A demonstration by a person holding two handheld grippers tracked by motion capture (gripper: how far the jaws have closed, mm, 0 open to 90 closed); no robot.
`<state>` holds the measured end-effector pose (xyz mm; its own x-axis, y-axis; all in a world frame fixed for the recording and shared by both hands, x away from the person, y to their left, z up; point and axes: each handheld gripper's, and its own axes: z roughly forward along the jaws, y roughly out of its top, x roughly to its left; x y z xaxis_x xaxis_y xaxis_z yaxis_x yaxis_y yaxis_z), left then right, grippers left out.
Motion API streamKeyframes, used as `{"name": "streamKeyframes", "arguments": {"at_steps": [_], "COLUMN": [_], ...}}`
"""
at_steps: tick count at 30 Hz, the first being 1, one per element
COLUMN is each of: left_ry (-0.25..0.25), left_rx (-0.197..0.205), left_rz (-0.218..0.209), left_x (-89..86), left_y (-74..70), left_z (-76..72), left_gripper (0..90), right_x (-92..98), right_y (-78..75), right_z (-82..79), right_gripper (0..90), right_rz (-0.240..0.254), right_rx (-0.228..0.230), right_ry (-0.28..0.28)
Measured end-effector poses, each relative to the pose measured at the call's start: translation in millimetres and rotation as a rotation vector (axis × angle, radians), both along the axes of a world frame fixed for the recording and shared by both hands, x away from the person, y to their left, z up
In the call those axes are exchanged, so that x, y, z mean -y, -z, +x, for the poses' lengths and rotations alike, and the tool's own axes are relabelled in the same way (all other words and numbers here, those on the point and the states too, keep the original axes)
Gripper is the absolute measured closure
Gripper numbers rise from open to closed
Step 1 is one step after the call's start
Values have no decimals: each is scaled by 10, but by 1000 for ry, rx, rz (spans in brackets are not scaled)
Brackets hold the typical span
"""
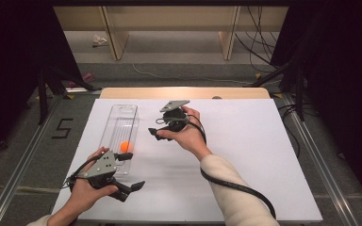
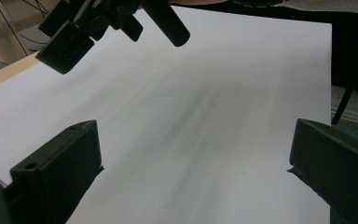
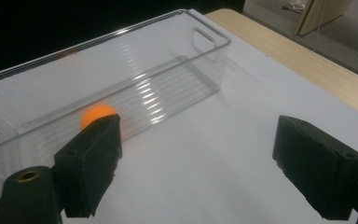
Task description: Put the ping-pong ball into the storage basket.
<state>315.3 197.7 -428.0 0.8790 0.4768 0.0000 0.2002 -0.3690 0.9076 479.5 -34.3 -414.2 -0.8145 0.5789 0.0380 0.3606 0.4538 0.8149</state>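
High view: clear plastic bin (image 1: 120, 128) lying lengthwise on the white table (image 1: 245, 155), left of centre, with an orange ball (image 1: 125, 146) inside near its close end. Left gripper (image 1: 131, 188) low at the near edge, just beside the bin's close end, fingers spread wide and holding nothing. Right gripper (image 1: 154, 134) hovering just right of the bin, about level with the ball, likewise empty. Cable trailing along the right sleeve; floor, rails and wooden legs beyond, well apart from the work.

Left gripper view: fingers (image 2: 60, 163) wide apart over bare white table, nothing between them; right gripper (image 2: 116, 23) up at the far edge.

Right gripper view: fingers (image 3: 91, 163) wide open and empty, ball (image 3: 96, 115) seen through the bin (image 3: 158, 56) wall, resting on the ribbed floor.

Likely step: reaching for the ball. Best done from above, over the rim, not from the side, since the near wall stands between fingers and ball. Worth closing gently and centred, as a round light ball probably rolls or squirts away. Steadying the bin with the left gripper may help. Nothing else on the table in the way.
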Motion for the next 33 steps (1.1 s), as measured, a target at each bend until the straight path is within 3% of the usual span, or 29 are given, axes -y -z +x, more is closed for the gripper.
{"name": "streamKeyframes", "arguments": {"at_steps": [33], "left_ry": [-7], "left_rx": [-2], "left_rz": [-1], "left_x": [-3], "left_y": [3], "left_z": [6], "left_gripper": [15], "right_x": [761], "right_y": [57], "right_z": [-159], "right_gripper": [165], "right_rz": [8], "right_rx": [-13], "right_ry": [103]}}
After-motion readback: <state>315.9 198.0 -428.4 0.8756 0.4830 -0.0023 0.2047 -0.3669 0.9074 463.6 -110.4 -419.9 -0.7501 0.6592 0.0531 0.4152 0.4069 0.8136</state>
